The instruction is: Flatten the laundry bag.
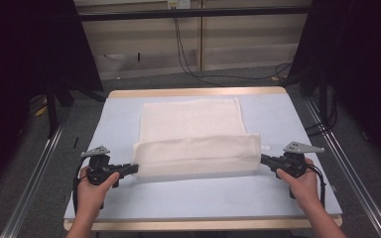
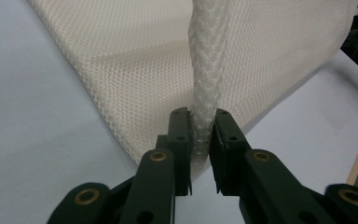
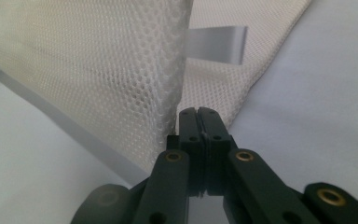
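Observation:
A cream mesh towel (image 1: 191, 126) lies on the pale blue table top (image 1: 198, 191), its near edge lifted and carried toward the far side as a fold. My left gripper (image 1: 135, 168) is shut on the towel's near left corner; in the left gripper view the rolled hem (image 2: 207, 70) is pinched between the jaws at my left gripper (image 2: 200, 128). My right gripper (image 1: 262, 157) is shut on the near right corner; the right gripper view has the mesh (image 3: 98, 70) rising from the closed jaws of my right gripper (image 3: 199, 122). A white label tag (image 3: 214, 44) sticks out of the towel.
The table has a wooden rim (image 1: 198, 92) at the far edge and metal rails (image 1: 34, 168) along both sides. Cables (image 1: 188, 59) run over the grey floor beyond. Dark curtains hang at left and right.

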`<state>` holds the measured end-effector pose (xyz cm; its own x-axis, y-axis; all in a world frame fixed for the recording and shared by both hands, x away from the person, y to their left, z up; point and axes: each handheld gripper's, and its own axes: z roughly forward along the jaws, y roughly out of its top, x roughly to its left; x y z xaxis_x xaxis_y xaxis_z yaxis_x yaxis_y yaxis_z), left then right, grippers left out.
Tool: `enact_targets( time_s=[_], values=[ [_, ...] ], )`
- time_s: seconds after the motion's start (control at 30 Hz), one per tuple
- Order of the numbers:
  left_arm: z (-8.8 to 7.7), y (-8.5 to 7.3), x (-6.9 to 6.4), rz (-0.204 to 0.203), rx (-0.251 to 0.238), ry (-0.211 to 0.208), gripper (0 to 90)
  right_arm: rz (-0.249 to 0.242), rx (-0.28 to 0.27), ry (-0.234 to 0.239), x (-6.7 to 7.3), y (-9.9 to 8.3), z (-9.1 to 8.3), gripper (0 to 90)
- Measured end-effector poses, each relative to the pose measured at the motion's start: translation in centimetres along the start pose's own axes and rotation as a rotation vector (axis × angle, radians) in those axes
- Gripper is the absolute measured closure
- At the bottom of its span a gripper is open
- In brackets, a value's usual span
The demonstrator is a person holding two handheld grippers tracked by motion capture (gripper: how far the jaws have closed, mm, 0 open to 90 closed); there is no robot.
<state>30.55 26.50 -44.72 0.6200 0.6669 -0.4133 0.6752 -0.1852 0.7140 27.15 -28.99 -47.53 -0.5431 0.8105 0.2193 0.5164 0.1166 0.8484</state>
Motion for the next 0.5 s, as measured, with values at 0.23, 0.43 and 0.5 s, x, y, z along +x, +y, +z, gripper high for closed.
enact_targets(
  time_s=[0.23,0.43,0.5],
  values=[
    [0.1,0.1,-0.1,-0.002,0.010,-0.005,64.4,-0.004,0.004,0.021,0.1,-0.3,-0.2,90.0],
    [-0.6,0.2,0.5,-0.016,-0.011,0.002,48.5,-0.006,0.008,0.037,0.2,-0.4,-0.3,90.0],
    [-0.9,0.2,0.7,-0.020,-0.003,0.007,44.2,-0.009,0.014,0.039,0.1,-0.4,-0.3,90.0]
  ],
)
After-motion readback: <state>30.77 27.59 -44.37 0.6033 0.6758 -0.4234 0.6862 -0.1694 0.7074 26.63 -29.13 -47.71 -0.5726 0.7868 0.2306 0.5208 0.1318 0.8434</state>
